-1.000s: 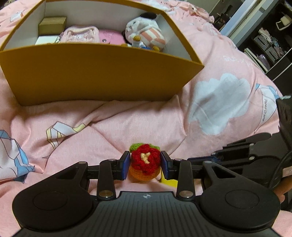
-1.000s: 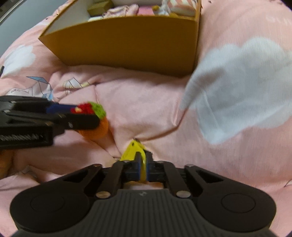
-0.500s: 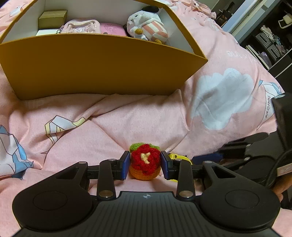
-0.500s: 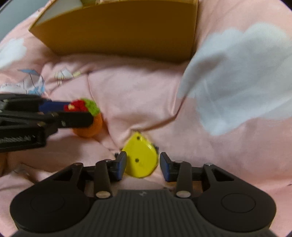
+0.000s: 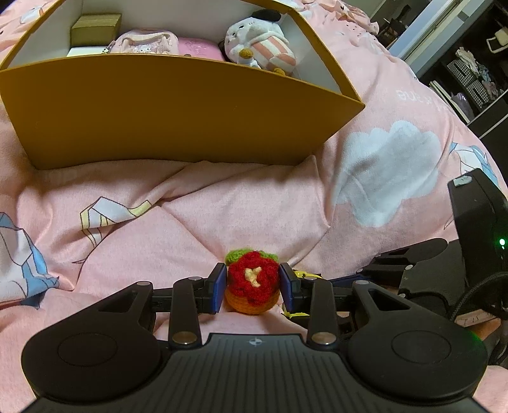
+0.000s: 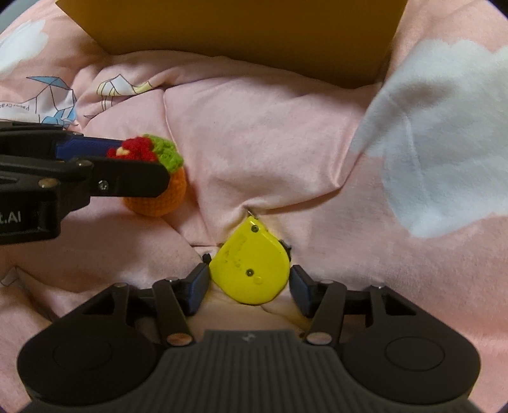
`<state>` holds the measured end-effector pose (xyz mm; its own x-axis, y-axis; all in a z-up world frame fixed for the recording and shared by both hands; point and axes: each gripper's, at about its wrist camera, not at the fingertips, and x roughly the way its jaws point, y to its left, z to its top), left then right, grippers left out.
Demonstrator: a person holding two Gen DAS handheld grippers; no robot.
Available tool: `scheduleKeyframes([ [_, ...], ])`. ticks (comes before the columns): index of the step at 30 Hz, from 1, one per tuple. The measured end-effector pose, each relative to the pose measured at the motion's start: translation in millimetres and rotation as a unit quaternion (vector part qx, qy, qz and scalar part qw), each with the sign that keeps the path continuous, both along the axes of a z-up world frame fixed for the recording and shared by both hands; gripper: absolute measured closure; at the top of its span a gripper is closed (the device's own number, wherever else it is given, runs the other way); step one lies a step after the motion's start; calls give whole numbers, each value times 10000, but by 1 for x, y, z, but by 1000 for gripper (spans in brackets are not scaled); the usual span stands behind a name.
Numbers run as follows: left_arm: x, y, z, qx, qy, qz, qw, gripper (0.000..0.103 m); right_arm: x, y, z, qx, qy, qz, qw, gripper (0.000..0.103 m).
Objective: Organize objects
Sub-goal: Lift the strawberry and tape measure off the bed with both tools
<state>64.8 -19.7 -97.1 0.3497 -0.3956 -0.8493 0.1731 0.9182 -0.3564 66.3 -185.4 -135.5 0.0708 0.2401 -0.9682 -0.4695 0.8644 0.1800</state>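
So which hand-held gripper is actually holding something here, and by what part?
The left hand-held gripper clamps the crocheted flower toy by its sides. The right hand-held gripper is opening; the yellow tape measure lies between its fingers, unheld.

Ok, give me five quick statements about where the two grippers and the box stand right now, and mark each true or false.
1. The left gripper is closed on the crochet flower pot. True.
2. The yellow tape measure lies inside the orange box. False: it lies on the pink duvet, in front of the box.
3. The right gripper pinches the tape measure tight. False: its jaws are opening, the tape measure between them.
4. A plush toy sits in the box. True.
5. The box is empty apart from the plush. False: a small gold box and a pink pouch are there too.
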Motion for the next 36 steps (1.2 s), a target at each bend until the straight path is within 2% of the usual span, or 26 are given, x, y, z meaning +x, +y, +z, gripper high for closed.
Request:
scheduleKeyframes([
  [1,-1,1,1,-11,-2,17,10000,63,-1,0,2,5,-48,7,10000,47],
  [3,-3,5,1,-36,26,69,10000,64,-5,0,8,1,-189,54,9998,66],
  [4,-3,7,0,-68,48,94,9999,64,-6,0,14,6,-306,87,9995,72],
  [7,-3,14,0,-198,114,178,9996,64,-8,-1,24,34,-469,165,9988,78],
  [14,-2,15,-2,-216,155,197,9994,64,-3,-2,36,253,-416,194,9986,82],
  [17,-1,14,-3,-186,165,181,9995,64,9,10,25,350,-320,72,9988,75],
  [19,-2,14,-3,-183,169,191,9995,64,16,13,13,423,-125,-17,9990,59],
  [21,-3,15,-4,-180,176,201,9995,64,22,13,3,554,54,-75,9984,49],
  [24,-3,15,-4,-182,190,206,9994,64,29,10,-10,670,305,-191,9971,48],
  [27,-3,14,-4,-165,188,193,9995,64,29,8,-13,730,363,-243,9964,47],
  [32,-4,16,-2,-222,156,219,9994,64,20,11,-4,703,141,-110,9974,48],
  [36,-5,19,1,-287,80,241,9993,64,10,15,16,623,-255,123,9977,49],
])
